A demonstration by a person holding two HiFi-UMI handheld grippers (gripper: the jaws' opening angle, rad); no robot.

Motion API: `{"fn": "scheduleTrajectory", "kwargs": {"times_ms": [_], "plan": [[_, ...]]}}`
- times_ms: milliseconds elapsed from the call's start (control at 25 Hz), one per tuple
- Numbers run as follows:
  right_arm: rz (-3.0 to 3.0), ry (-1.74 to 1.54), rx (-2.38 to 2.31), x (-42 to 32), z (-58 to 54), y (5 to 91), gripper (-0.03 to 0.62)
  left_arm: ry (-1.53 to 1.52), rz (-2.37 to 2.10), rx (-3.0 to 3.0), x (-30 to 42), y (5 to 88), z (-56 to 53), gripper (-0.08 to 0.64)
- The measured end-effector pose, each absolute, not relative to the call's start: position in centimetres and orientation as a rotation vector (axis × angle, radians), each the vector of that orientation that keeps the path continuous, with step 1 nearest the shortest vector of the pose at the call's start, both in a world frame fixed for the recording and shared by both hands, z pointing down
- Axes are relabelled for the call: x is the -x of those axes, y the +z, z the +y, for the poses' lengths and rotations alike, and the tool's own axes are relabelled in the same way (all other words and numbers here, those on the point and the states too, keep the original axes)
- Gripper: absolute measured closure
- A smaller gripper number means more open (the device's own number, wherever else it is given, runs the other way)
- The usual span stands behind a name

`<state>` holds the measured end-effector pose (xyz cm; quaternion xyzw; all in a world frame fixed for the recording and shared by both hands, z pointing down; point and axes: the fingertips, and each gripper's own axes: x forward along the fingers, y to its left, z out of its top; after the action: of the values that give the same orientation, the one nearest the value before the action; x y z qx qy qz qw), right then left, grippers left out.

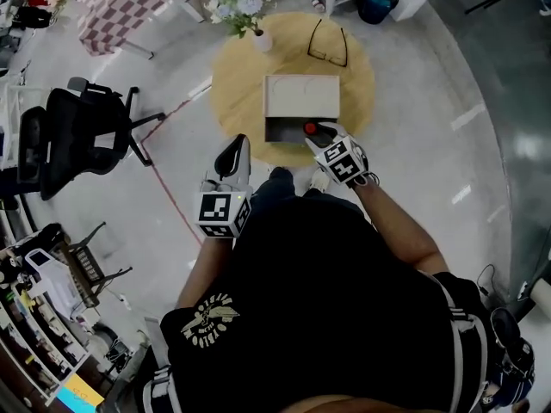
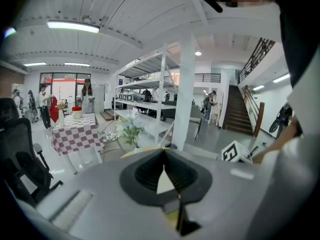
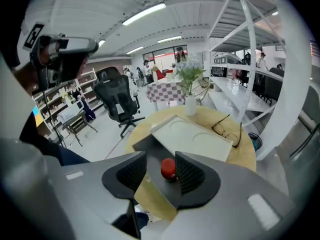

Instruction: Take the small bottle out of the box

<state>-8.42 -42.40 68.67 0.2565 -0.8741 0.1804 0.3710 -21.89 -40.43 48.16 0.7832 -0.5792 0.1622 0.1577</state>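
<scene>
Eyeglasses (image 1: 327,43) and a flower vase (image 1: 258,37) on the round wooden table (image 1: 234,93)

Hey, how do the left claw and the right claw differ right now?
The left claw has its jaws together with nothing between them. The right claw has its jaws apart, with the red-capped bottle standing between them, not clamped. The right claw is at the open front of the box; the left claw is off to its side, near the rim of the table. Both carry marker cubes.

box (image 1: 300,97) on table (image 1: 232,84), small bottle (image 1: 310,129) in its open near side, glasses (image 1: 327,43) behind box, vase (image 1: 262,40) behind-left
</scene>
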Motion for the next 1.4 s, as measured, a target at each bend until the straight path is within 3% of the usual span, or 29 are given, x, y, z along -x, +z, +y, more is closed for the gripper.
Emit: {"fn": "scheduleTrajectory", "kwargs": {"times_ms": [880, 1400], "plan": [[-1.98, 0.334, -0.608, 9.7, -43.7, 75.8, 0.443, 0.459, -1.535, -2.327, 26.6, 48.1, -47.8, 0.56], [-2.161, 0.354, -0.631, 7.4, -44.6, 63.5, 0.443, 0.379, -1.604, -2.341, 25.3, 45.9, -46.8, 0.56]]}}
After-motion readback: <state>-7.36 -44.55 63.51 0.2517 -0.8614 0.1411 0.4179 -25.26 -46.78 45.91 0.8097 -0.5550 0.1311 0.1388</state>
